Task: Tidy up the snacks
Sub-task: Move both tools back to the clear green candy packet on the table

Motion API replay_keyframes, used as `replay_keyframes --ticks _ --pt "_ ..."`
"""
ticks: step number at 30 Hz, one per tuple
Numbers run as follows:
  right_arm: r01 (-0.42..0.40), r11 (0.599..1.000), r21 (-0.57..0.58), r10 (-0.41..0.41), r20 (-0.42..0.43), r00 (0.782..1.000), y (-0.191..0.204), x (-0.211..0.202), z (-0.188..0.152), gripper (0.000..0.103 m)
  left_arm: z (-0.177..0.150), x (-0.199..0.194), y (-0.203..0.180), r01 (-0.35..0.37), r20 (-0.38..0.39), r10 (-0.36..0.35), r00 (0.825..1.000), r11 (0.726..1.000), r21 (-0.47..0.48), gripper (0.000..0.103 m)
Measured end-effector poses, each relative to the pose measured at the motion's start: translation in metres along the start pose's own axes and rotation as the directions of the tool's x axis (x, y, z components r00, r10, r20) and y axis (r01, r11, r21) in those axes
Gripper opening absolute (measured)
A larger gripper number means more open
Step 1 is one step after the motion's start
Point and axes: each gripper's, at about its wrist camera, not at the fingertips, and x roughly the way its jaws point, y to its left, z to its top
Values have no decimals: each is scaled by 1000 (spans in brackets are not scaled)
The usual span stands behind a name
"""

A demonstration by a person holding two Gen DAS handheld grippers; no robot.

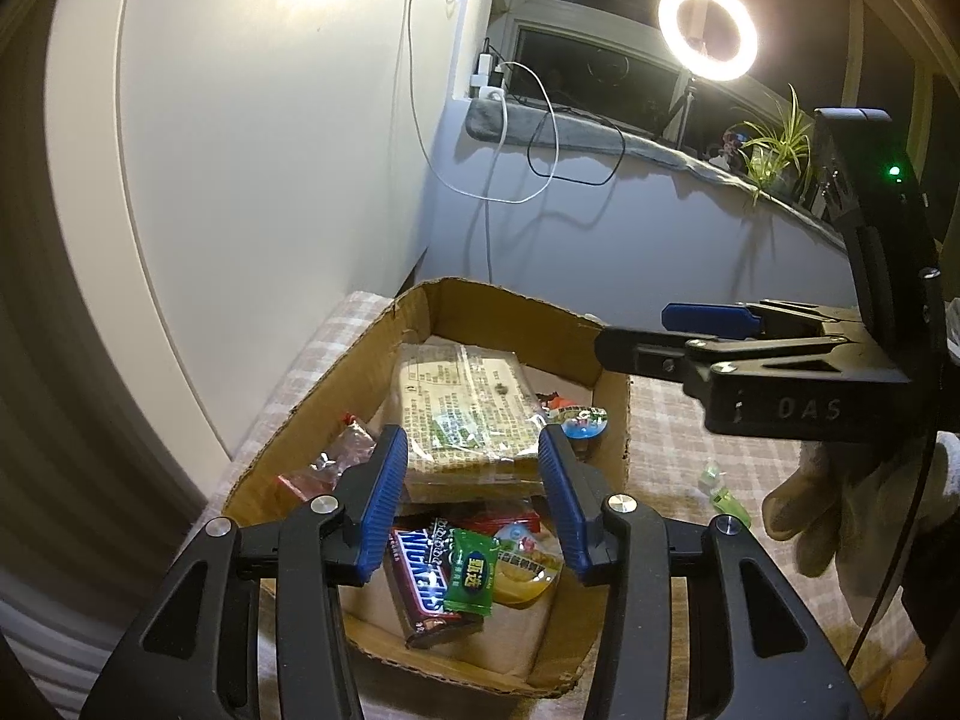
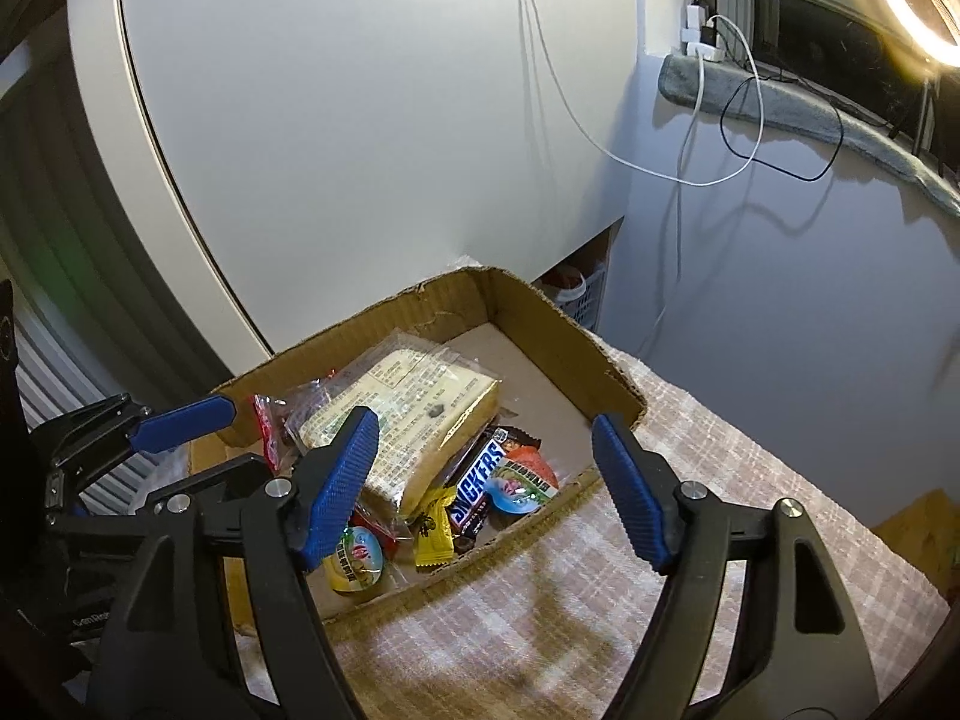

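The cardboard box [image 1: 336, 384] sat on a checked tablecloth [image 1: 678, 420], pushed up near a white wall, and it already had most of the snacks in it. Biggest thing inside was a clear-wrapped pack of crackers [image 1: 465, 414] lying flat toward the far end, with a Snickers bar [image 1: 420, 585] at the near end and a small green candy [image 1: 471, 576] resting on top of it. Just right of those was a yellow jelly cup [image 1: 528, 570], another jelly cup [image 1: 582, 423] sat by the right wall of the box, and a red-and-clear wrapper [image 1: 333, 459] lay along the left side. One more small green candy [image 1: 723, 486] was outside the box, on the cloth to the right. The left gripper [image 1: 474, 498] hung over the near half of the box with its jaws apart and nothing between them. The right gripper [image 2: 486, 483] hovered over the near right corner, also spread wide and empty. Further out, a ring light [image 1: 708, 30] glowed by the window and a potted plant [image 1: 774, 144] sat on the sill.
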Motion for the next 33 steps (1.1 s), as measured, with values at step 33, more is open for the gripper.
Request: replay_keyframes --ticks 33 --pt "88 989 116 -85 -32 996 -99 -59 -74 94 -9 9 -70 111 -45 -107 993 988 104 56"
